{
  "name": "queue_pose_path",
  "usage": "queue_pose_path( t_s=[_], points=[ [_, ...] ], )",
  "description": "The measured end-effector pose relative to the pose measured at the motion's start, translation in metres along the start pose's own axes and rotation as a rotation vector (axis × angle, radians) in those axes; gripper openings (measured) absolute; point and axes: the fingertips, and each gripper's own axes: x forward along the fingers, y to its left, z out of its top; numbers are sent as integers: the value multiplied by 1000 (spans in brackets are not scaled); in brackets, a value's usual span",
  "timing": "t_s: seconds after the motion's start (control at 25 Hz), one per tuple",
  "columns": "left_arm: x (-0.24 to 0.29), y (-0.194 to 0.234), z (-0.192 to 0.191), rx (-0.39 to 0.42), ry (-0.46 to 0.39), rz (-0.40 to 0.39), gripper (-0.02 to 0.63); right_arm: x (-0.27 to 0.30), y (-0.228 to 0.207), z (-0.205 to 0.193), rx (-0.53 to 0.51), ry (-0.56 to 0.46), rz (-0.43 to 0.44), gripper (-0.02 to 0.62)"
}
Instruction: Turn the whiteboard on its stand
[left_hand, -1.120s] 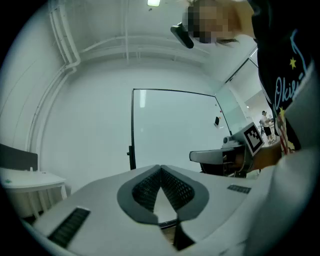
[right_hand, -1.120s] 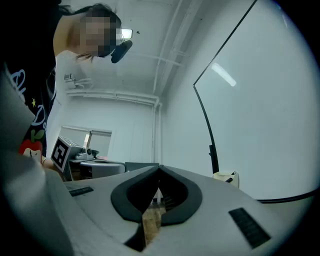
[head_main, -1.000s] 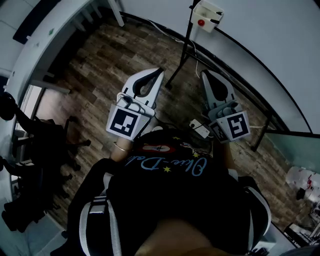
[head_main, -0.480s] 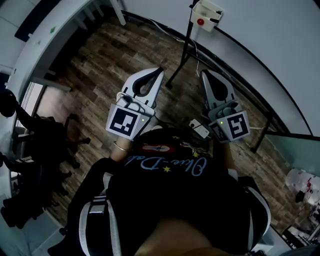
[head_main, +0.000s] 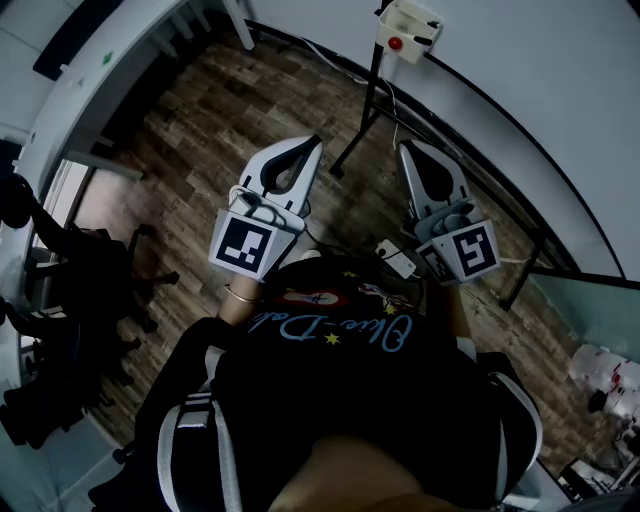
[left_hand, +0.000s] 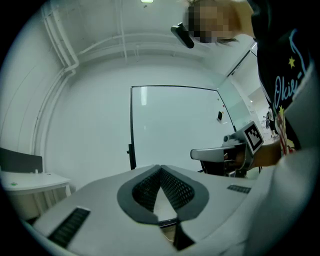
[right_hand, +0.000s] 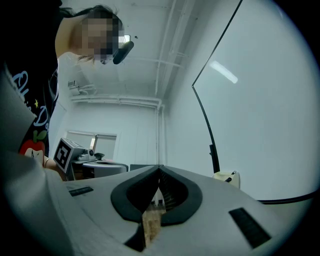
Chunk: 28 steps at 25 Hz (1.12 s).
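Observation:
The whiteboard (head_main: 530, 90) is a big white panel in a thin black frame, filling the upper right of the head view. Its black stand pole (head_main: 372, 90) carries a small cream box with a red button (head_main: 405, 25). My left gripper (head_main: 318, 141) hovers over the wood floor, short of the stand's left foot, shut and empty. My right gripper (head_main: 403, 147) is held beside it, closer to the board's lower edge, also shut and empty. The board (left_hand: 175, 125) stands straight ahead in the left gripper view. In the right gripper view the board (right_hand: 265, 100) rises close on the right.
Black office chairs (head_main: 60, 290) crowd the left side. A white desk (head_main: 110, 60) runs along the top left. A white power strip (head_main: 400, 258) and cable lie on the floor by my feet. A glass panel (head_main: 590, 300) stands at the right.
Both grippers stay shut and almost still; only the head view has drifted slightly.

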Motion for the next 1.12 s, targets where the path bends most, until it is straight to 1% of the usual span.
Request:
queue_pose_path(
  t_s=[0.16,0.4,0.6,0.76,1.0,1.12],
  points=[
    [1,-2,0,8,19,15,23,-2,-11,-1,10,3,-4,23],
    [-12,8,-3,18,19,65,23,4,-5,-6,35,21,38,23],
    [-20,34,-4,49,18,95,23,12,-8,-7,53,0,24,23],
    [-16,47,-9,31,1,94,23,23,-8,-10,39,8,16,23],
    [-8,76,-15,15,1,96,23,53,-12,-17,30,17,21,23],
    [-6,96,-19,21,12,105,23,74,-13,-23,35,13,23,23]
  ],
)
